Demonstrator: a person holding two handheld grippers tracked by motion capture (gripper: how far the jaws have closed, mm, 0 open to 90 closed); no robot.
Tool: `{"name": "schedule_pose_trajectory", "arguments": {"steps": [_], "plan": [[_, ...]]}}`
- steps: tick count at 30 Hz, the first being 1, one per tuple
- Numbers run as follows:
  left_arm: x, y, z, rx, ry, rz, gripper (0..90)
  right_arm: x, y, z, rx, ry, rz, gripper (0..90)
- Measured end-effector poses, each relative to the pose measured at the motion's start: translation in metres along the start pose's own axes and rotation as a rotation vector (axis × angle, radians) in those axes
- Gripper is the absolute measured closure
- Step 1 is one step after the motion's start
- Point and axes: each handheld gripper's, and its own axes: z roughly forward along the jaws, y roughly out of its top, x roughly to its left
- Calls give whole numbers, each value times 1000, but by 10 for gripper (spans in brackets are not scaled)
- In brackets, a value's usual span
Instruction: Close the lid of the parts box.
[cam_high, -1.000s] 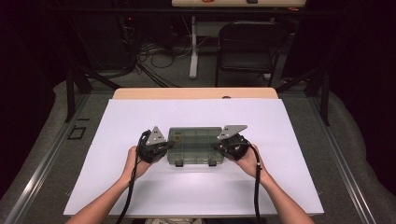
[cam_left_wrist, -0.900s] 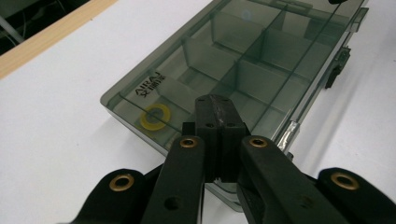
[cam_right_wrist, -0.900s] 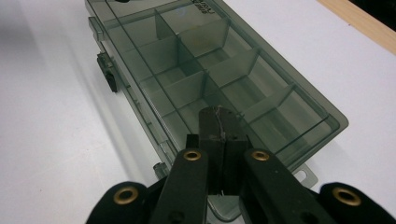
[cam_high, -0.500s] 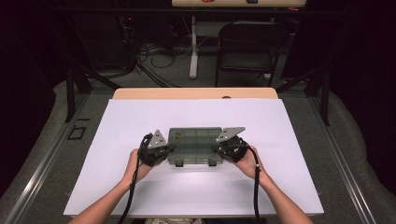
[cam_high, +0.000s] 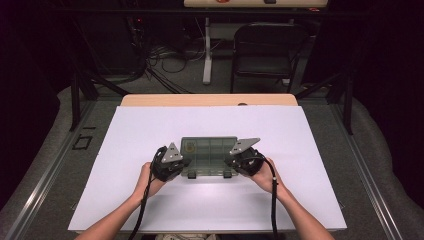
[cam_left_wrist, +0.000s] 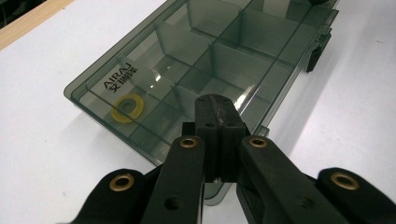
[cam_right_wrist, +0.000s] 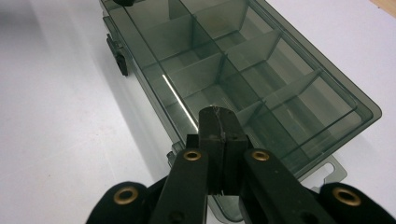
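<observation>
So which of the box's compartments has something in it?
The corner compartment by the AIRAJ logo of the compartment box: a yellow ring shows there. The other compartments look empty through the lid.

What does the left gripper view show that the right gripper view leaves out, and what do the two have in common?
The left gripper view alone shows a yellow ring and white AIRAJ lettering at one corner of the box, plus a wooden table edge. The right gripper view alone shows a flat tab at the box's near corner. Both show the smoky clear compartment box with its lid closed, its dividers, a black latch, the white sheet under it, and a shut tool over the box's near end: the left tool and the right tool.
</observation>
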Motion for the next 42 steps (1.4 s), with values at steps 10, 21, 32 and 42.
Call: {"name": "schedule_pose_trajectory", "arguments": {"steps": [10, 21, 32, 42], "plan": [[-3, -7, 5, -16, 3, -16, 900, -1, -5, 4, 11, 33, 32, 900], [-2, -7, 5, -17, 8, -20, 900, -5, -11, 4, -28, 41, 74, 900], [2, -5, 1, -34, 2, -37, 713, -8, -14, 1, -55, -5, 74, 783], [3, 1, -10, -46, 22, -35, 328, -7, -9, -9, -98, -20, 90, 386]]}}
